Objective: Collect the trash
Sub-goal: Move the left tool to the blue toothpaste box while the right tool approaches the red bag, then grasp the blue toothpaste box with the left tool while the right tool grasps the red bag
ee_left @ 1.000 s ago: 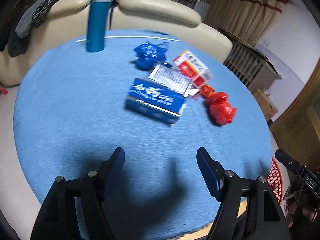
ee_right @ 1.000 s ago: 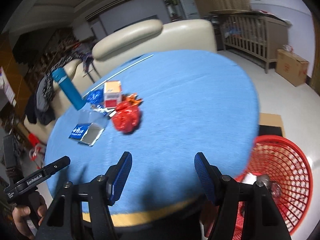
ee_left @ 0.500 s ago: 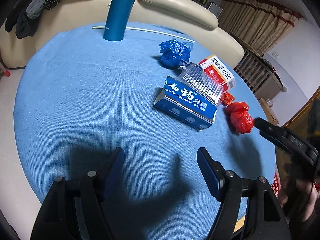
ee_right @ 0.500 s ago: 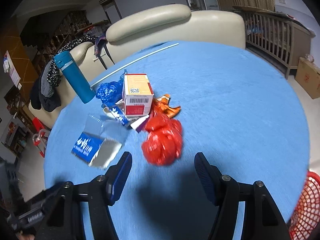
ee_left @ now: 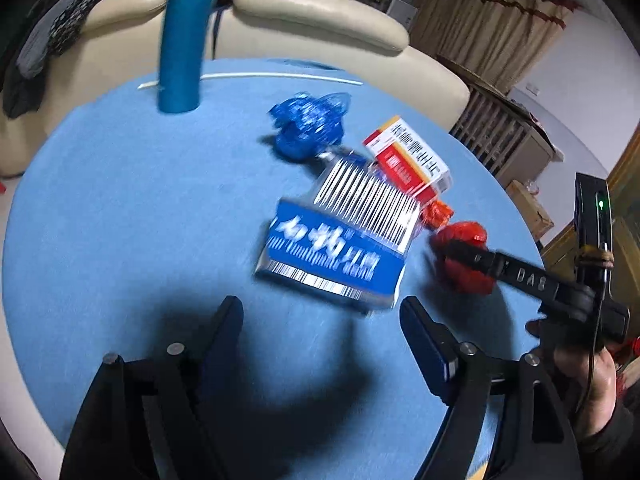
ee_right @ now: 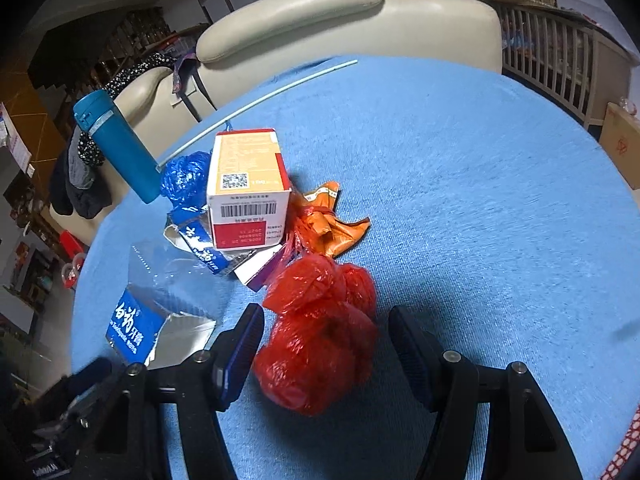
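**Ana:** Jaws first: how do they stand?

**Ben:** Right gripper stands spread, its ribbed blue pads either side of a crumpled, glossy red plastic bag. The left pad sits just beside the bag; I cannot tell whether it touches. The right pad is clear of it, so nothing is clamped.

**Ana:** And the left gripper?

**Ben:** Its jaws have just been opening, and only blue cloth lies between them. Just ahead of its tips lies a flattened blue-and-silver toothpaste box, shiny foil card, one end torn open.

**Ana:** Farther out?

**Ben:** Beyond the red bag, a creased orange foil wrapper, then an upright red-and-white cardboard medicine box with a barcode. Left of that box, a scrunched blue plastic bag and a torn blue-and-silver foil scrap. Farther left, a smooth teal cylindrical flask stands capped. A thin white rod lies along the far edge.

**Ana:** What is underneath?

**Ben:** A round table under a fuzzy blue cloth. A cream padded leather sofa stands behind it.
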A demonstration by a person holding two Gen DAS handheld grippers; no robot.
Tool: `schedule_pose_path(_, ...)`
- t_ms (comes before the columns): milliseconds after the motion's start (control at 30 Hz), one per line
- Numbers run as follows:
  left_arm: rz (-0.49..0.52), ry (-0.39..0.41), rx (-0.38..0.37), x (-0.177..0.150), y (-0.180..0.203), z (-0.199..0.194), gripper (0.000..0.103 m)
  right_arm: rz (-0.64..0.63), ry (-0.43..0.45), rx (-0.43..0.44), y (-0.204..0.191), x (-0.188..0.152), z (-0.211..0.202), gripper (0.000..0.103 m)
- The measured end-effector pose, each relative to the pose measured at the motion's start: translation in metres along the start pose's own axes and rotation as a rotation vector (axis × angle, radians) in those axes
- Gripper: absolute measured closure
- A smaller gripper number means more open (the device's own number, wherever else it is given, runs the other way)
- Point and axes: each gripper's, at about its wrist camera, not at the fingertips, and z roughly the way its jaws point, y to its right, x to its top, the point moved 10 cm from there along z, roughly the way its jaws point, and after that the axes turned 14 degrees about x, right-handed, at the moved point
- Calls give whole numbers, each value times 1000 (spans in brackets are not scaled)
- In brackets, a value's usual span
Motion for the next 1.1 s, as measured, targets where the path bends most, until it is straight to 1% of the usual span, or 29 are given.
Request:
schedule_pose_path(33, 20, -8, 4, 3, 5, 6, 16, 2, -4, 5, 2, 0, 0, 35)
schedule_pose_path(200, 84, -28, 35, 12, 14, 28, 16, 1, -2, 24, 6, 1, 2, 37)
schedule_pose_path(333, 150, -68, 62, 11, 17, 45, 16, 4, 6, 40, 6, 4, 4, 37)
schedule_pose_path(400, 155, -49, 54, 14, 18, 45, 16, 2, 9, 47, 5, 6, 4, 37)
schedule_pose_path(433, 153, -38, 27, 15, 20, 44, 24, 0, 11, 49, 5, 6, 4, 37)
schedule_pose_path(467, 153, -33, 18, 16, 21, 43, 59, -1, 11, 50, 5, 7, 5, 37)
schedule_pose_path(500, 162, -41, 37, 16, 19, 45, 73, -2, 12, 51, 5, 7, 5, 39)
schedule_pose_path(533, 169, -38, 73, 17, 14, 46, 91, -1, 13, 54, 5, 8, 5, 40)
schedule_pose_path(600, 123, -65, 40, 18, 7, 47, 94, 5, 14, 61, 6, 7, 5, 43)
schedule_pose_path(633, 105, -73, 35, 18, 2, 47, 97, 6, 14, 64, 6, 7, 5, 44)
schedule_pose_path(700, 94, -70, 57, 17, -9, 45, 98, 11, 14, 70, 5, 6, 4, 48)
schedule_pose_path(800, 59, -63, 85, 14, -28, 39, 98, 9, 14, 75, 2, 4, 4, 48)
schedule_pose_path(900, 55, -55, 102, 13, -40, 33, 98, 8, 14, 82, -2, 1, 4, 49)
schedule_pose_path(933, 55, -53, 117, 12, -43, 31, 93, 6, 13, 86, -4, 0, 4, 49)
schedule_pose_path(967, 55, -60, 131, 11, -47, 30, 66, 4, 13, 87, -5, -1, 5, 49)
schedule_pose_path(1000, 52, -65, 135, 11, -49, 29, 46, 0, 13, 88, -6, -1, 5, 49)
schedule_pose_path(1033, 46, -55, 144, 11, -53, 24, 16, -1, 14, 88, -7, -1, 5, 49)
schedule_pose_path(1067, 38, -29, 152, 14, -54, 19, 13, -1, 16, 87, -7, -2, 4, 49)
schedule_pose_path(1100, 33, 8, 152, 16, -55, 11, 13, -1, 17, 83, -6, -2, 3, 49)
